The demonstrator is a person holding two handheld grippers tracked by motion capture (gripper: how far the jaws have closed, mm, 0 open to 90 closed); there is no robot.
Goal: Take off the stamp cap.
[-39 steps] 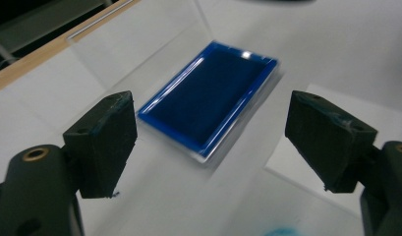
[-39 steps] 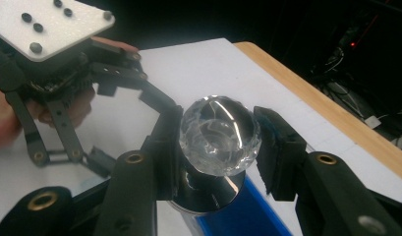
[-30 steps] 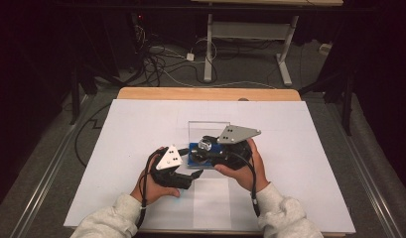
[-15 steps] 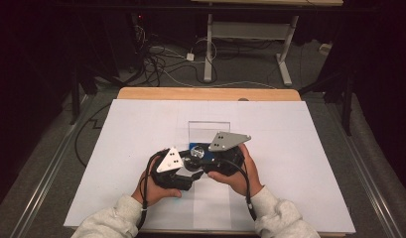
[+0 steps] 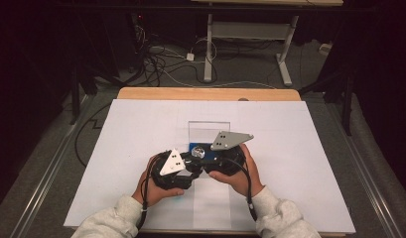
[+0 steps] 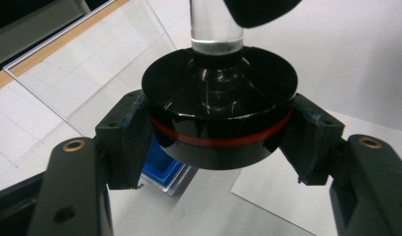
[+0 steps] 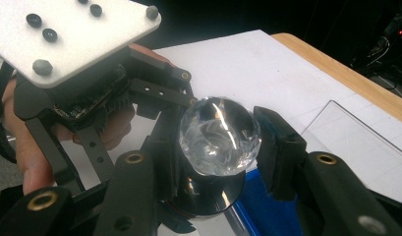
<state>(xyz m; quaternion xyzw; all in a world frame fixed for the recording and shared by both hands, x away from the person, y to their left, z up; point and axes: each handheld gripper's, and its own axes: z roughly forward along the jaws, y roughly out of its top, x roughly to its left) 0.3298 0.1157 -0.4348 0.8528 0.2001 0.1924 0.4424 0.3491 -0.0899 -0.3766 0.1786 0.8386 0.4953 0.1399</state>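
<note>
I see my left hand-held gripper, jaws just closing, pinching the black round base with its red ring. My right hand-held gripper is clamped on the clear crystal ball atop that base, above the blue tray on the white tabletop

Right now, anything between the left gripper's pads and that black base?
Nothing visible. The left gripper has just been closing, and its pads now press both sides of the black round base. The right gripper clamps the clear faceted knob above it.
</note>
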